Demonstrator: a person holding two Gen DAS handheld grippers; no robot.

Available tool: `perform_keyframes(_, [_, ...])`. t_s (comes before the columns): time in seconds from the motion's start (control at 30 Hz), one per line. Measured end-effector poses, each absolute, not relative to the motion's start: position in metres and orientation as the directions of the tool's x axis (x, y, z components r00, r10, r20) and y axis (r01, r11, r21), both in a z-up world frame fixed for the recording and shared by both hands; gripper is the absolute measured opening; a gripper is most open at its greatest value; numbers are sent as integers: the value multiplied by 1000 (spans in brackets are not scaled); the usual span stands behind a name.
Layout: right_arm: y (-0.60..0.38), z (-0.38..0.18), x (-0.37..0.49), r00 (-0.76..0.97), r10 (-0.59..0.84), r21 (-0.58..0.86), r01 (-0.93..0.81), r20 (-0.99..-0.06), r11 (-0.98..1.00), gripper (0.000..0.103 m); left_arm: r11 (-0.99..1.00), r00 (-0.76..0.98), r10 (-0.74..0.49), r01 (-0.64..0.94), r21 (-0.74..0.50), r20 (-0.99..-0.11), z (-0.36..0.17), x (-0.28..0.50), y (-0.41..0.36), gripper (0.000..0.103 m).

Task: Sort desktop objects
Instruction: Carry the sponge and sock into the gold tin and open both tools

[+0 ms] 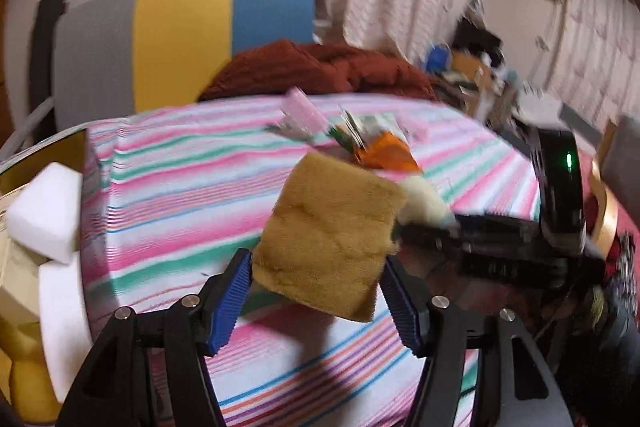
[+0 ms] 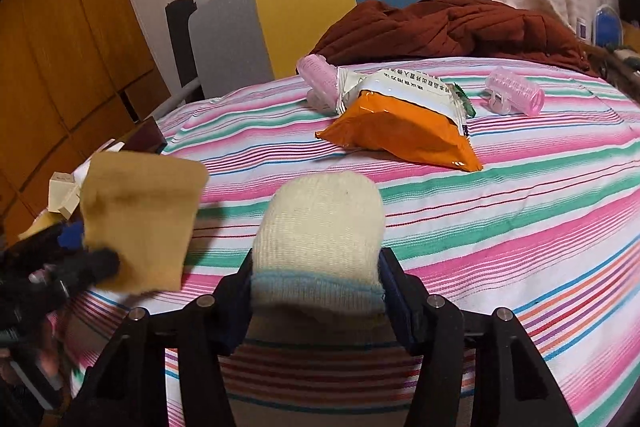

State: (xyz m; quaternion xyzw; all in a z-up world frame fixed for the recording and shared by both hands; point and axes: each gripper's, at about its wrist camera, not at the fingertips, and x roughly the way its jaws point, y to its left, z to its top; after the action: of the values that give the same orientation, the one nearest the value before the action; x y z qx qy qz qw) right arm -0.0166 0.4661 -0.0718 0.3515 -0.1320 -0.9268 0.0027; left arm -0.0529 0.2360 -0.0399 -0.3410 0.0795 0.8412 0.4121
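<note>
Left hand-held gripper (image 1: 316, 291) is clamped on the tan sponge (image 1: 328, 239), lifted off the striped counter (image 1: 168, 183), and the foam-filled box (image 1: 44, 163) sits at its 9 o'clock, so left's nearer. Right hand-held gripper (image 2: 316, 291) is pinching the cream sock (image 2: 320, 227), toe pointing 12 o'clock.

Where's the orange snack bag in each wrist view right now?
Left wrist: orange snack bag is centre, partly hidden just behind the tan sponge.
Right wrist: upper centre-right, lying on the striped cloth.
Shared landmark: the grey, yellow and blue chair back.
</note>
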Motion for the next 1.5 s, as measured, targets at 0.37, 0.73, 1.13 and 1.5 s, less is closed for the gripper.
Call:
perform_keyframes(0.37, [469, -73, -15, -761, -123, 282, -82, -637, -956, 59, -649, -480, 617, -759, -58, -624, -17, -41, 226, 71])
perform_keyframes(0.73, [470, -73, -14, -762, -129, 291, -80, -634, -953, 60, -646, -460, 619, -759, -79, -637, -20, -53, 231, 71])
perform_keyframes(1.13, [467, -71, -12, -770, -103, 265, -88, -629, -960, 56, -672, -454, 649, -718, -180, -611, -35, -46, 226, 54])
perform_keyframes(1.5, [425, -50, -3, -779, -158, 270, -16, -607, -963, 56, -705, -534, 668, -676, -212, -517, 2, -33, 170, 53])
